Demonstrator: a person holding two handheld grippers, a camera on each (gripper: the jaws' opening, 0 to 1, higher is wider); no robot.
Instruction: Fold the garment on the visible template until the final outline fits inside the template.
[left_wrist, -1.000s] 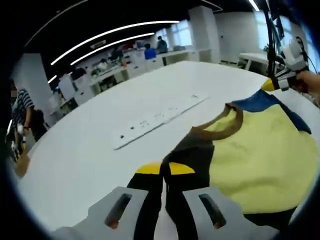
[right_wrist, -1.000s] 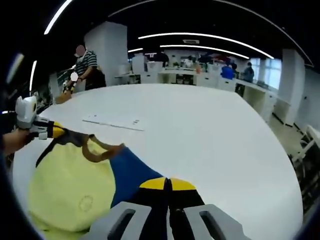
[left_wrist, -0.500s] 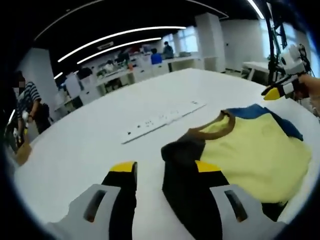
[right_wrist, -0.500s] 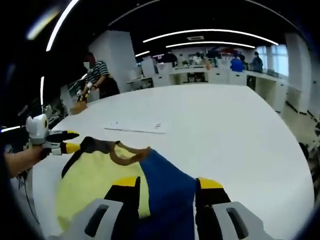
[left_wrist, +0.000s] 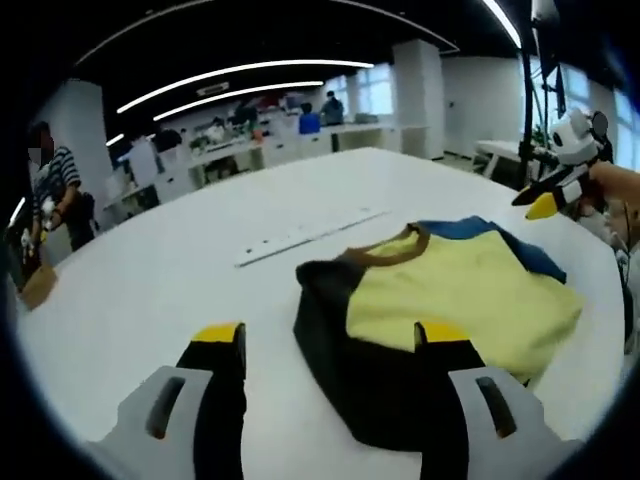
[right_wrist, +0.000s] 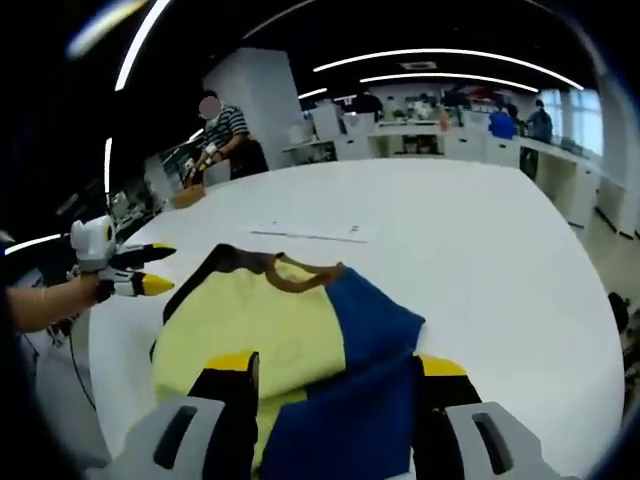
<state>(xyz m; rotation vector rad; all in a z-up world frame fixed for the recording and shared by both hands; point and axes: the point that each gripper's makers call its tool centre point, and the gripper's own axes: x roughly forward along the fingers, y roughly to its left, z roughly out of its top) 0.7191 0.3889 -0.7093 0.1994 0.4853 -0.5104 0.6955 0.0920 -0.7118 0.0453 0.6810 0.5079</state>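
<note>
The garment (left_wrist: 455, 300) lies flat on the white table (left_wrist: 200, 260): yellow body, brown collar (left_wrist: 395, 248), black sleeve (left_wrist: 325, 300) on one side, blue sleeve (right_wrist: 370, 325) on the other. My left gripper (left_wrist: 330, 340) stands open just short of the black sleeve, nothing between its jaws. My right gripper (right_wrist: 336, 365) is open over the blue sleeve's near edge, apart from the cloth. Each gripper appears in the other's view, hand-held beside the garment (right_wrist: 265, 325): the right gripper (left_wrist: 545, 195) and the left gripper (right_wrist: 150, 268), open. A long white strip with printed marks (left_wrist: 305, 232) lies beyond the collar.
The white strip (right_wrist: 315, 233) lies flat behind the garment. A person in a striped shirt (right_wrist: 228, 128) stands at the table's far edge beside a brown object (right_wrist: 186, 198). Desks and more people (left_wrist: 310, 118) fill the background. A stand with cables (left_wrist: 530, 100) rises behind the right gripper.
Both grippers were shut on the sleeves, the left on the black, the right on the blue. They have opened, let go and drawn back; the garment now rests on the table.
</note>
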